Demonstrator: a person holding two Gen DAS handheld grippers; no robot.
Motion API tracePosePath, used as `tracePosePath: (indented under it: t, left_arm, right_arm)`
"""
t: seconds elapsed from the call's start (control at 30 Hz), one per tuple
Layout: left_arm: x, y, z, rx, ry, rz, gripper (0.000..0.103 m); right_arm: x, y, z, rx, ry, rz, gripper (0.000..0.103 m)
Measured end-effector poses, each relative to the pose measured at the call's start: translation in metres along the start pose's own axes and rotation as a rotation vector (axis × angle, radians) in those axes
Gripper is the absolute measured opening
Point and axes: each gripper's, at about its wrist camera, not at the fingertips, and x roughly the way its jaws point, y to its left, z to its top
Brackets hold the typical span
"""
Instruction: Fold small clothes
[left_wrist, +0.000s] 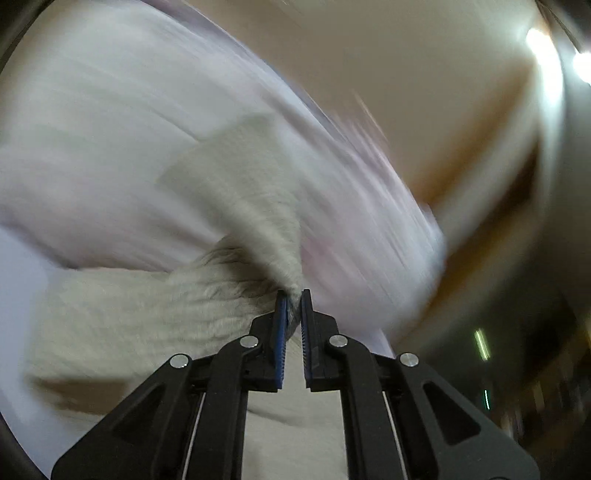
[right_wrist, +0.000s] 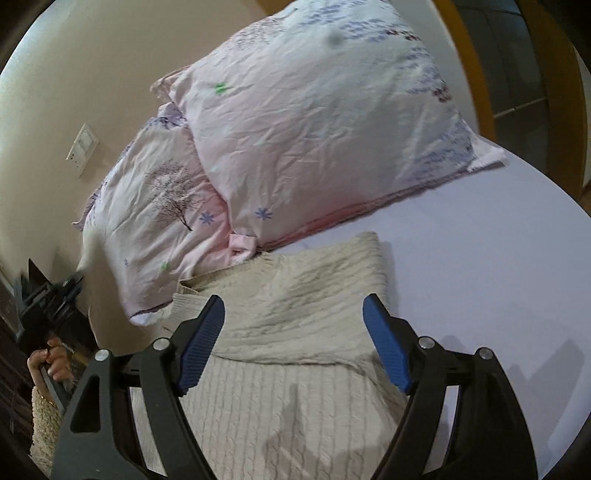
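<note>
Sweater (right_wrist: 295, 332): cream cable knit, spread on lilac sheet (right_wrist: 498, 258).
Left gripper (left_wrist: 294, 295): clamped on sweater fabric.
Right gripper (right_wrist: 293, 314): spread wide above it.
Pillows (right_wrist: 314, 129): 12 o'clock.

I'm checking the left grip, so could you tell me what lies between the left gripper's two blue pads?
In the left wrist view, a pinched bunch of the cream knit sweater sits between the left gripper pads, which are closed on it.

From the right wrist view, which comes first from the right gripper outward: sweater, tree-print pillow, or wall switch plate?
1. Cream knit sweater, directly beneath the open right gripper.
2. Tree-print pillow, beyond it, to the left.
3. Wall switch plate, farthest, upper left on the wall.
</note>
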Motion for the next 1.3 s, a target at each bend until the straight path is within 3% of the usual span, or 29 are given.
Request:
tracePosePath:
  t: [0.03,0.13,0.2,0.33,0.4,0.47,0.5,0.63,0.8,0.9,1.0,1.1,1.13,1.2,1.23,1.3]
  left_arm:
    - [0.038,-0.024,-0.018,0.055,0.130,-0.035,0.006]
    - [0.072,-0.047,-0.055,0.115,0.308,-0.071,0.006]
    - [0.054,-0.043,-0.065,0.142,0.302,-0.049,0.006]
    - [-0.036,-0.016,-0.086,0.161,0.233,0.085,0.016]
    - [-0.078,-0.004,-0.099,0.141,0.235,0.122,0.024]
    - [-0.121,0.009,-0.115,0.131,0.246,0.151,0.043]
    - [-0.135,0.014,-0.123,0.126,0.246,0.165,0.047]
    - [-0.206,0.049,-0.181,-0.049,0.267,0.154,0.056]
    - [-0.221,0.069,-0.228,-0.139,0.331,0.147,0.056]
    - [-0.203,0.079,-0.246,-0.191,0.354,0.102,0.056]
    - [-0.186,0.083,-0.259,-0.213,0.370,0.086,0.056]
    - [-0.173,0.085,-0.265,-0.260,0.353,0.050,0.050]
    - [-0.173,0.085,-0.267,-0.273,0.352,0.049,0.050]
    - [-0.176,0.086,-0.270,-0.277,0.345,0.075,0.033]
    - [-0.177,0.088,-0.273,-0.299,0.345,0.078,0.007]
    - [-0.181,0.092,-0.273,-0.375,0.311,0.015,0.007]
  right_arm:
    - [-0.001,-0.002,-0.002,0.001,0.009,-0.008,0.077]
    - [-0.015,-0.011,-0.009,-0.002,0.036,-0.003,0.077]
    - [-0.033,-0.019,-0.019,-0.030,0.047,-0.001,0.085]
    - [-0.061,-0.041,-0.045,-0.006,0.118,0.081,0.086]
    - [-0.077,-0.053,-0.067,0.033,0.187,0.146,0.086]
    - [-0.090,-0.061,-0.088,0.053,0.251,0.187,0.086]
    - [-0.098,-0.063,-0.101,0.056,0.291,0.196,0.086]
    - [-0.116,-0.070,-0.142,0.096,0.418,0.189,0.085]
    - [-0.093,-0.074,-0.178,0.195,0.547,0.217,0.082]
    - [-0.072,-0.070,-0.190,0.226,0.574,0.303,0.078]
    - [-0.058,-0.064,-0.199,0.235,0.593,0.353,0.062]
    - [-0.051,-0.063,-0.202,0.250,0.597,0.394,0.026]
    - [-0.052,-0.063,-0.202,0.253,0.594,0.400,0.020]
    - [-0.056,-0.061,-0.201,0.244,0.573,0.432,0.013]
    - [-0.060,-0.058,-0.196,0.231,0.555,0.444,0.012]
    - [-0.069,-0.050,-0.185,0.196,0.515,0.467,0.012]
